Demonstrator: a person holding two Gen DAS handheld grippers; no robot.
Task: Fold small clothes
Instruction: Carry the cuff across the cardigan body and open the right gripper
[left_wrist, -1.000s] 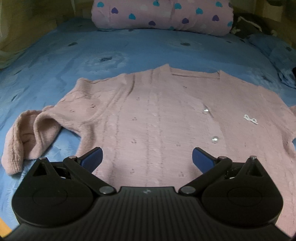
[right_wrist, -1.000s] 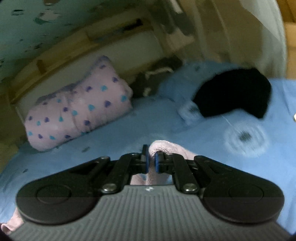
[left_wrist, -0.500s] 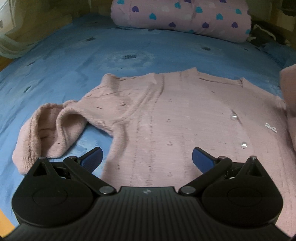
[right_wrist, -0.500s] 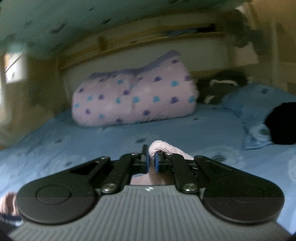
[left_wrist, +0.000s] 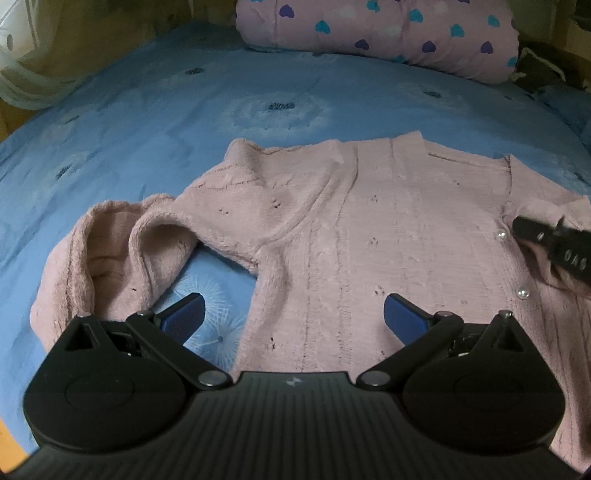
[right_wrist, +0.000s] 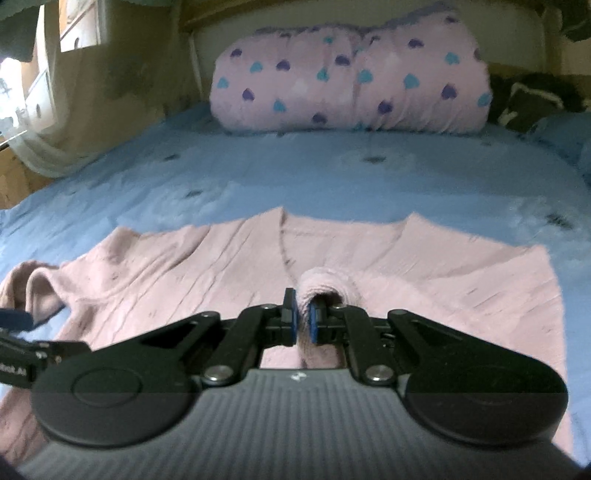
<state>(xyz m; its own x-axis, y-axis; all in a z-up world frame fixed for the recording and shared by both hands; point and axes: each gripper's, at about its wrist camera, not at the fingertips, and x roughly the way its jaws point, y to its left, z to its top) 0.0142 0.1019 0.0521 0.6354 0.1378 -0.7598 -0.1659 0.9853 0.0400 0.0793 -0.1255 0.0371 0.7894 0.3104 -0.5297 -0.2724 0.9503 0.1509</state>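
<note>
Blue floral-print bedsheet (left_wrist: 229, 110) carries a heart-patterned pink rolled blanket (right_wrist: 351, 77) at its head and a fuzzy pink knitted cardigan (left_wrist: 369, 236) spread flat; the right gripper (right_wrist: 303, 321) pinches the cardigan's cuff (right_wrist: 325, 284) over its front, the left gripper (left_wrist: 293, 317) gapes above the hem.

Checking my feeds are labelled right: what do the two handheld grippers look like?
Both match: a ribbed dark grey body with a small light logo, two round black hubs, black linkage arms on silver pivot bolts, and ridged blue pads. See the left gripper and right gripper. White lettering marks the side of each. No cables, hands or sleeves show.
</note>
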